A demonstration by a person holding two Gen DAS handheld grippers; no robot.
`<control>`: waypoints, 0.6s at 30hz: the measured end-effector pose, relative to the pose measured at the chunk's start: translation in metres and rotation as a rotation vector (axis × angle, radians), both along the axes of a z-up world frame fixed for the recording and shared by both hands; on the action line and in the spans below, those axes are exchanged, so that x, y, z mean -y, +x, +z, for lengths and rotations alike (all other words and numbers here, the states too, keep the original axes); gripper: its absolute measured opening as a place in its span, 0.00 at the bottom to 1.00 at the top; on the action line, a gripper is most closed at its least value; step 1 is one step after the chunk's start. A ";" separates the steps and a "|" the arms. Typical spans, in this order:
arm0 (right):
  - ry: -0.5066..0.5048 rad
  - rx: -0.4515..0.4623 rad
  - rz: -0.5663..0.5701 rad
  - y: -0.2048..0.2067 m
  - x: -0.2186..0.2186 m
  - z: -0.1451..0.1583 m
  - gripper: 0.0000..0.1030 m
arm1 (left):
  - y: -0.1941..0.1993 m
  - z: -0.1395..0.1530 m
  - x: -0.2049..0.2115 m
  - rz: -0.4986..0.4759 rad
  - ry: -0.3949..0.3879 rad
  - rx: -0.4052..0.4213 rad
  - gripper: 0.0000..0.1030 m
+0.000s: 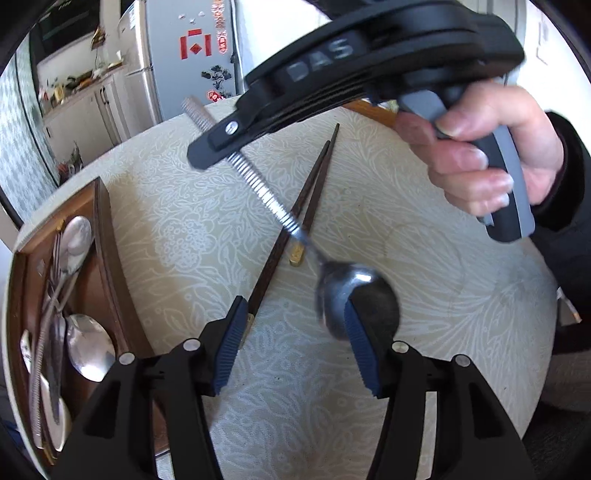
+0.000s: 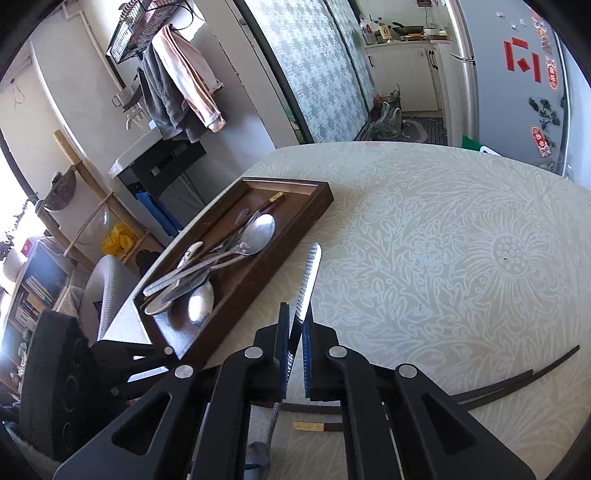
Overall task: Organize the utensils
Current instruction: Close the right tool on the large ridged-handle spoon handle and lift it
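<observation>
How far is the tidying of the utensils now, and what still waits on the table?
Done: several spoons and other cutlery already lie in the wooden tray. In hand: the right tongs are shut on the ribbed handle of a spoon, lifting it. The left tongs are open and hold nothing. Left: the dark chopsticks still lie on the table.

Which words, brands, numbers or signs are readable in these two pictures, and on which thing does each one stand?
"DAS": raised letters on the black body of the right gripper, seen from the left wrist.
Red sticker on the fridge: a red sign, not readable as a word.
Smaller fridge magnets: too small and blurred to read.
Yellow label on the far counter: too small to read.
Gold chopstick end: any marking is too blurred.
</observation>
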State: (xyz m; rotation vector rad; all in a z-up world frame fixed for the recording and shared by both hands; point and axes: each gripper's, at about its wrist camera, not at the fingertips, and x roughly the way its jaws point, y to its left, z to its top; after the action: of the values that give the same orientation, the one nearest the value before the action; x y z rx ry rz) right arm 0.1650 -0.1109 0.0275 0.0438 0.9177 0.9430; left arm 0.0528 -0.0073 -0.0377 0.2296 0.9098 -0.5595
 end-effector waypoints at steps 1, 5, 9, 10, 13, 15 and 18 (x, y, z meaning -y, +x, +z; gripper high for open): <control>0.015 -0.006 0.009 -0.001 0.000 0.002 0.02 | 0.001 0.001 -0.001 0.006 -0.007 -0.001 0.57; 0.033 0.005 0.008 -0.005 -0.001 0.007 0.01 | 0.009 0.003 -0.010 0.019 -0.132 -0.047 0.59; 0.048 -0.002 0.012 -0.006 -0.003 0.006 0.01 | 0.012 0.008 -0.018 0.021 -0.283 -0.077 0.64; 0.047 0.005 0.009 -0.007 -0.004 0.006 0.01 | 0.012 0.009 -0.018 0.027 -0.287 -0.071 0.64; 0.056 0.000 0.023 -0.009 -0.007 0.005 0.01 | 0.017 0.013 -0.017 0.056 -0.324 -0.058 0.64; 0.061 -0.004 0.027 -0.011 -0.008 0.005 0.01 | 0.020 0.015 -0.016 0.065 -0.355 -0.061 0.64; 0.065 -0.006 0.032 -0.013 -0.009 0.005 0.01 | 0.025 0.016 -0.008 0.073 -0.354 -0.064 0.59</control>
State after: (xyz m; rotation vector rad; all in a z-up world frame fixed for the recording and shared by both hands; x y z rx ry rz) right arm 0.1523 -0.1019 0.0327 0.0876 0.8953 1.0027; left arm 0.0775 0.0006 -0.0218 -0.1418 0.8609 -0.6518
